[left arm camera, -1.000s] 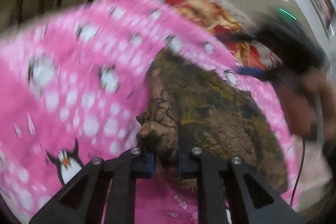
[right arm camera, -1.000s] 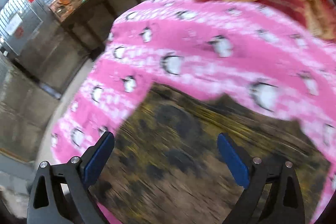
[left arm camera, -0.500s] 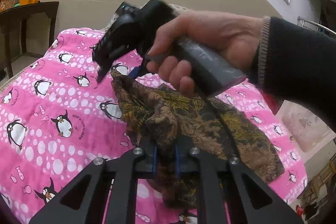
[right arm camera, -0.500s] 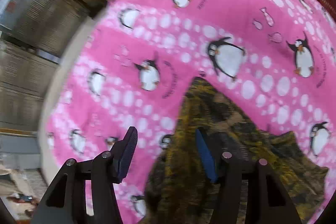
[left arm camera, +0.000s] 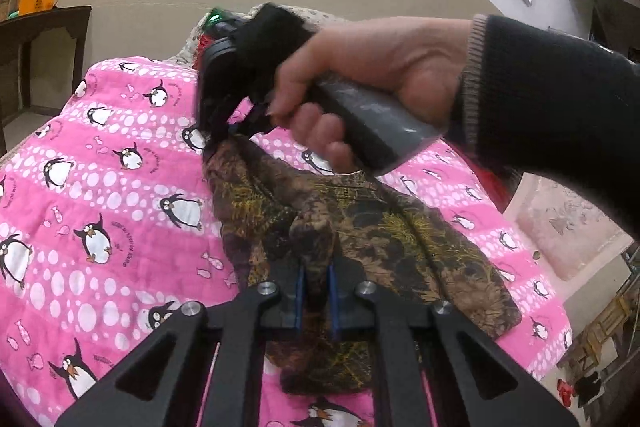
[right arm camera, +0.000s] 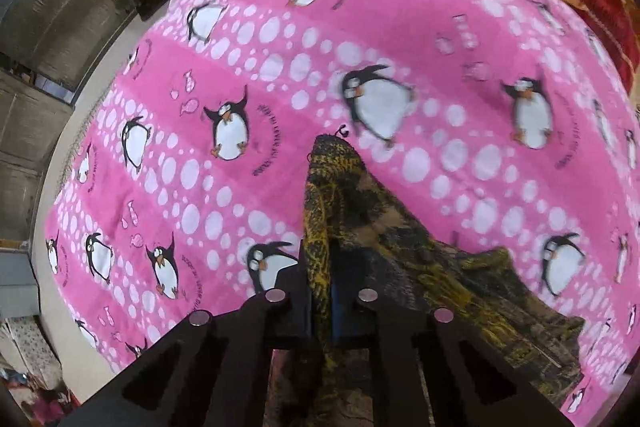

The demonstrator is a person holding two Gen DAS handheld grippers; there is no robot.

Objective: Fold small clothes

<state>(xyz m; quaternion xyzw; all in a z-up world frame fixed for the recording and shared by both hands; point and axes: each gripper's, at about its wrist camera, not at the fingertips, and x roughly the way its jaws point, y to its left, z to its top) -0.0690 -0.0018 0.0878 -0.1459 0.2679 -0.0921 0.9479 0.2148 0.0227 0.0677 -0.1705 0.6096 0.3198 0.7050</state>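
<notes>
Both the left gripper (left arm camera: 316,291) and right gripper (right arm camera: 320,311), its jaws just closing, pinch the camouflage garment (left arm camera: 360,227) on the penguin blanket (left arm camera: 100,187); I'd say folding has barely begun.

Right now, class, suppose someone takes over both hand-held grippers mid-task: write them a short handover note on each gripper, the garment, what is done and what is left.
Left gripper: shut on a bunched fold of the camouflage garment.
Right gripper: jaws have just been closing, now shut on another edge of the same garment.
Garment: partly lifted, the rest lying rumpled on the pink penguin blanket.
Done: both grips taken.
Left: no neat fold shows yet; probably spread it flat, then fold.
</notes>
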